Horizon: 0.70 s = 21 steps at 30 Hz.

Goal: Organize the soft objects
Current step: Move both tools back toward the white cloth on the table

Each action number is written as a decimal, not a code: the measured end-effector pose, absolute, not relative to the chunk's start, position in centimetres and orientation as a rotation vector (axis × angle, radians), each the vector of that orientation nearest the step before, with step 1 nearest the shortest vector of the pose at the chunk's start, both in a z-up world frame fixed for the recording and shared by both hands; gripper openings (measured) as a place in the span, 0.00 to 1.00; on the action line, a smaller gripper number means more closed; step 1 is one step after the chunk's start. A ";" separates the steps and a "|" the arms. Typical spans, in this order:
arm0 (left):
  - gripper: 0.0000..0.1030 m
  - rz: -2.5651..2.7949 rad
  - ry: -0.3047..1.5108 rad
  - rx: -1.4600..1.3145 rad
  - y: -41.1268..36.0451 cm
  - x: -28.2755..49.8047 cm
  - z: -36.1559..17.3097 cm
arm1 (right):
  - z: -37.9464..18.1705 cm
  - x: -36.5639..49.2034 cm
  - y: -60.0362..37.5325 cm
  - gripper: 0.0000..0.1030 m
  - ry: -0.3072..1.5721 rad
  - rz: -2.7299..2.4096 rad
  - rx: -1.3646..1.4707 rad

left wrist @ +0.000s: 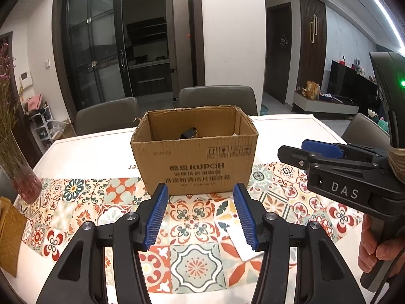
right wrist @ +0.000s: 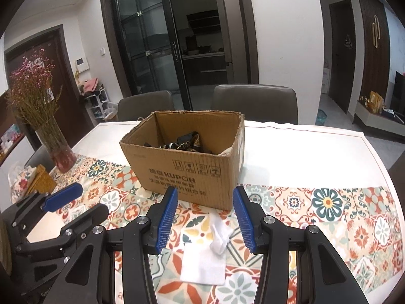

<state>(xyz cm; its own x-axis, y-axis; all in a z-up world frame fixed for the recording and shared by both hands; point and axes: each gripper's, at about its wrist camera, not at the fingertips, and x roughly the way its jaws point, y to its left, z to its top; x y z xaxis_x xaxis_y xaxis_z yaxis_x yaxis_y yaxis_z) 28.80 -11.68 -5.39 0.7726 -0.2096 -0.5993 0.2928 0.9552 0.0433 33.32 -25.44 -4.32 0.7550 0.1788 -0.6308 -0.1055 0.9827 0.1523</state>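
Observation:
An open cardboard box (left wrist: 195, 157) stands on the patterned table (left wrist: 81, 197); it also shows in the right wrist view (right wrist: 187, 162). Dark soft items (right wrist: 183, 141) lie inside it. A white sock (right wrist: 205, 255) lies flat on the table in front of the box, below and between the fingers of my right gripper (right wrist: 203, 217), which is open and empty. The sock's edge shows in the left wrist view (left wrist: 239, 238), under the right finger of my left gripper (left wrist: 200, 217), also open and empty. Each gripper shows side-on in the other's view, the right (left wrist: 336, 162) and the left (right wrist: 68, 202).
A glass vase of dried pink flowers (right wrist: 54, 136) stands at the table's left, with a yellow woven item (left wrist: 10, 233) near it. Grey chairs (right wrist: 253, 101) line the far side. Another chair (left wrist: 364, 129) stands at the right end.

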 end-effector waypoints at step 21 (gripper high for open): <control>0.56 -0.173 0.625 0.114 -13.9 25.9 -5.4 | -4.8 31.4 -26.2 0.46 0.708 0.213 0.106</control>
<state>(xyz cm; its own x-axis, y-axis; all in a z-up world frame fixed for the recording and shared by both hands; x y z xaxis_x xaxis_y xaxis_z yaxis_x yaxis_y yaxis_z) 25.85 -13.87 -5.39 0.7970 -0.1267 -0.5905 0.1957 0.9792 0.0540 31.40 -26.24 -4.78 0.7395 0.2292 -0.6329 -0.1577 0.9731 0.1681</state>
